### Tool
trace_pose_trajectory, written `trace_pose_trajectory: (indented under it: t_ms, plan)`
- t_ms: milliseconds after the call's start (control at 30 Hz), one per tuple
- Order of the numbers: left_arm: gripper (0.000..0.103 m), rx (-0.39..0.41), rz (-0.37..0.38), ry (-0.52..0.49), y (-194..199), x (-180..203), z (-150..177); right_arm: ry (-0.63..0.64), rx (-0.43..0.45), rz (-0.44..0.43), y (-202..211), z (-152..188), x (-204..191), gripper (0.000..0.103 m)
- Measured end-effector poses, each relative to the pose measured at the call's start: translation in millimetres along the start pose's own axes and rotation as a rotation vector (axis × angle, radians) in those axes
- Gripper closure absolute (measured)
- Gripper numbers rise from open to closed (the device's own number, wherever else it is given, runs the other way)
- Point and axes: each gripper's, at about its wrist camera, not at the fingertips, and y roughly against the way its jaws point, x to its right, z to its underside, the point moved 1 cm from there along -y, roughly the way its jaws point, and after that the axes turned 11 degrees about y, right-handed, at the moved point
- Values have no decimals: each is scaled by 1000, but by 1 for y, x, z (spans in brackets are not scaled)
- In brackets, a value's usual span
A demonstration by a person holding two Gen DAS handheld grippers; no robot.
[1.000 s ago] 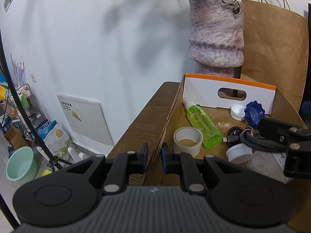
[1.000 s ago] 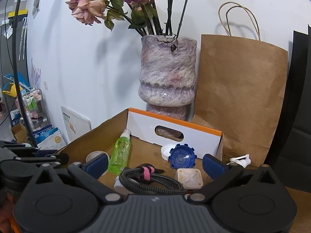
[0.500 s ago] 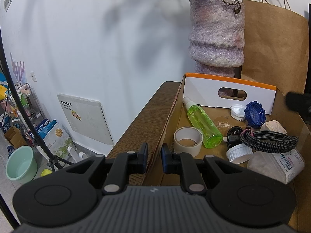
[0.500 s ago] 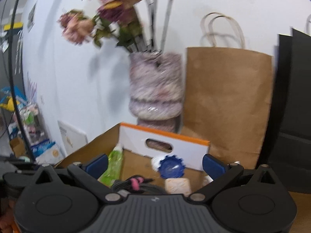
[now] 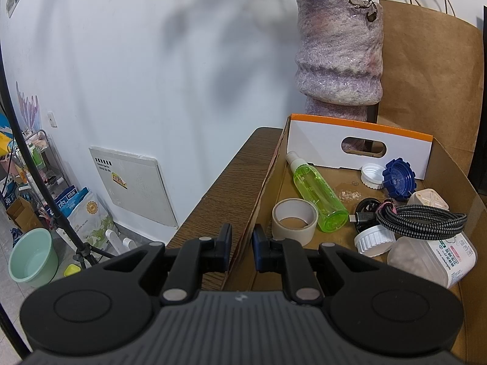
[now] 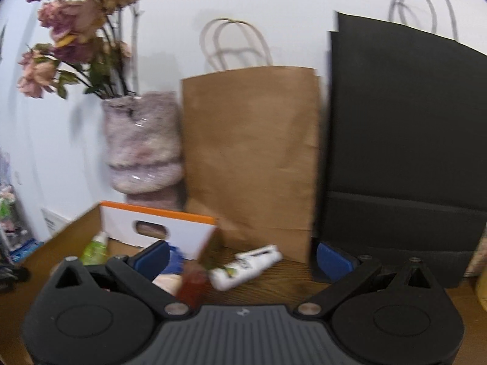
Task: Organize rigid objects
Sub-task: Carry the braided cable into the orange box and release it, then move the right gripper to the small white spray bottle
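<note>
An open cardboard box (image 5: 268,176) on the wooden table holds a green spray bottle (image 5: 316,196), a tape roll (image 5: 293,220), a coiled black braided cable (image 5: 420,220), a blue cap (image 5: 398,182), white caps and a white container (image 5: 435,258). My left gripper (image 5: 242,245) is shut on the box's left wall, which runs up between its pads. In the blurred right wrist view my right gripper (image 6: 242,258) stands wide open with nothing gripped. It sits to the right of the box (image 6: 70,237). A white tube (image 6: 246,266) lies on the table just ahead of it.
A purple vase (image 5: 338,60) with dried flowers stands behind the box. A brown paper bag (image 6: 249,158) and a black bag (image 6: 404,152) lean on the wall behind the tube. The table's left edge (image 5: 213,194) drops to the floor, with clutter below.
My right gripper has swung right, out of the left wrist view and away from the box, leaving the cable inside. It now faces the bags and the tube. The left gripper has not moved.
</note>
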Motion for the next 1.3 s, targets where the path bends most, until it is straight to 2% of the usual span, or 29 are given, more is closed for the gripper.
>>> trace_pose_trajectory:
  t_ms: [333,767,900,1067,1133,1300]
  plan:
    - [88,0,0,0,0,0,0,6,-112,82,-4,44,46,0]
    - [88,0,-1,0,0,0,0,53,-137,63,-16,52,32,0]
    - [88,1,-1,-1,0,0,0,0,-112,37,-27,48,32,0]
    - [88,0,0,0,0,0,0,-95,-116,-11,-55,38,28,7]
    - [88,0,0,0,0,0,0,-133,-118,-16,-68,34,26,16]
    - [88,0,-1,-1,0,0,0,-218,-147,-26,-96,32,27,26]
